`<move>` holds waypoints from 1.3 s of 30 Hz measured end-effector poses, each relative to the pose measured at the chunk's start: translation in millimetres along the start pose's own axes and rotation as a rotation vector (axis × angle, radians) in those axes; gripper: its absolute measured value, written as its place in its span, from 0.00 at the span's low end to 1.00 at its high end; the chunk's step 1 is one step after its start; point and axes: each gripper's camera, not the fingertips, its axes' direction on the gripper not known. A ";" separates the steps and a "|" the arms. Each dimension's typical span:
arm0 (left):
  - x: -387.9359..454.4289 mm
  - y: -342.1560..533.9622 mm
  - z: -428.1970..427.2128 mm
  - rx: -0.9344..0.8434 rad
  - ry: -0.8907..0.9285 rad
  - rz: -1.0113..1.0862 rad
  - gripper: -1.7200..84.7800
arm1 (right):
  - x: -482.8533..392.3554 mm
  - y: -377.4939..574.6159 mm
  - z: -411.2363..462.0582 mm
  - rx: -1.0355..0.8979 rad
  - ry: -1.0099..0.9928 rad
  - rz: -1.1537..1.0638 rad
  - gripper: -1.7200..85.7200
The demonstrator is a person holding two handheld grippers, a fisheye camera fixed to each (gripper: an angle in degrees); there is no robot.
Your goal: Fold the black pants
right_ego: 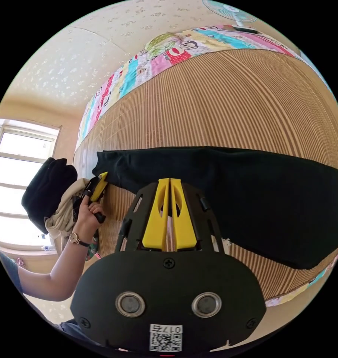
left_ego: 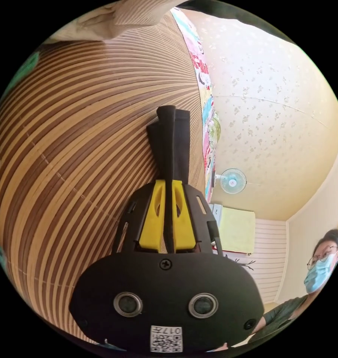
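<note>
Lying flat across the striped mat [right_ego: 232, 100], the black pants [right_ego: 232, 194] need both ends lifted evenly; left gripper [left_ego: 172, 115] has closed, empty jaws, while right gripper [right_ego: 170, 201] jaws' grip is hidden.

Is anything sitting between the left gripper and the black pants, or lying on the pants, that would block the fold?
Nothing visible does. In the right gripper view the left gripper is right at the end of the black pants, which lie flat on the striped mat with nothing on top. The clothes pile sits behind that gripper, off the pants.
</note>
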 end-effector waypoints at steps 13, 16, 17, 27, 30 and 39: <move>-27.6 39.4 4.7 0.032 -0.121 -0.019 0.09 | 68.5 -36.9 -56.6 -0.062 0.008 -0.051 0.06; -7.4 68.0 15.8 0.034 -0.261 0.103 0.12 | 124.4 6.8 -75.2 -0.094 -0.087 0.128 0.07; 7.1 82.2 27.6 0.013 -0.337 0.176 0.13 | 148.8 27.8 -80.8 -0.098 -0.140 0.229 0.08; 109.5 137.3 252.2 -0.777 -0.057 0.891 0.14 | 241.1 115.7 -71.4 0.151 -0.726 0.767 0.15; 129.4 142.8 336.7 -1.028 -0.108 1.005 0.17 | 238.7 103.7 -58.0 0.234 -0.812 0.828 0.17; 108.4 245.3 505.4 -1.671 -0.486 1.349 0.20 | 229.0 82.1 -37.3 0.375 -0.886 0.935 0.17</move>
